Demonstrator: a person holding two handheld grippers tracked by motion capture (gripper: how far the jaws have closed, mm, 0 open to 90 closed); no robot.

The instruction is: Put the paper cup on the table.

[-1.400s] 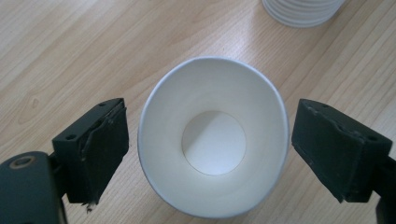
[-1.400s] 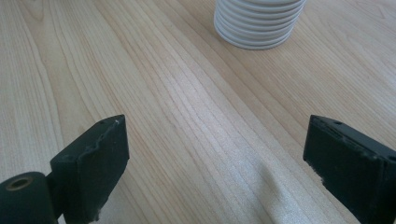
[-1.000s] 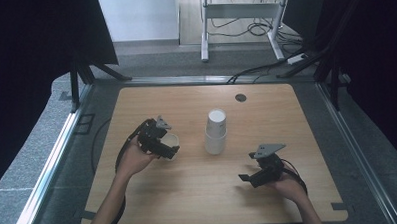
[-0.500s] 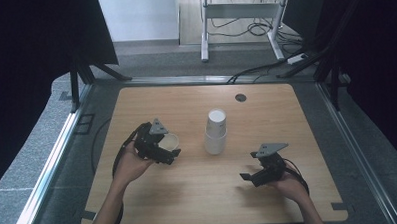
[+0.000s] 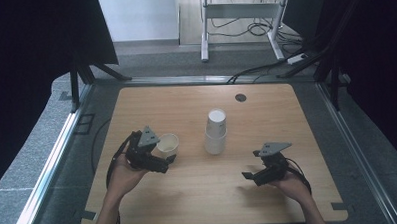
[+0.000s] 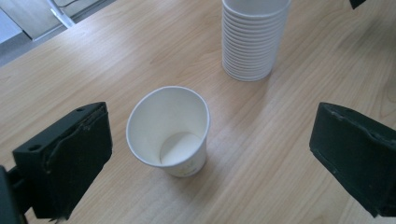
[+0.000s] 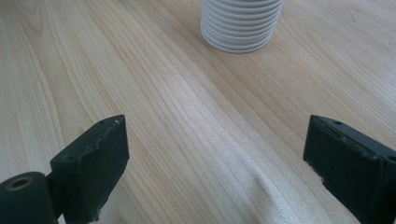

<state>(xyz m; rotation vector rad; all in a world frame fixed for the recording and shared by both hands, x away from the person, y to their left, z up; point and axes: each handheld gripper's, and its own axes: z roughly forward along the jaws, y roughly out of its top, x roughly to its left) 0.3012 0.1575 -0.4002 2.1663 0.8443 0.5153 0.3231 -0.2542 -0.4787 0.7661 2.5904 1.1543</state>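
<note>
A single white paper cup stands upright and empty on the wooden table, left of centre. My left gripper is open, its jaws wide on either side of the cup and clear of it. A stack of several nested white cups stands upside down near the table's middle. My right gripper is open over bare wood at the front right, pointing toward the stack, with nothing between its jaws.
A small dark round grommet sits in the tabletop at the back. Metal rails run along the table's sides. Cables and a metal frame leg lie on the floor beyond the far edge.
My left gripper has drawn back a little toward the front left, leaving the single cup standing free. The right gripper has barely moved.
</note>
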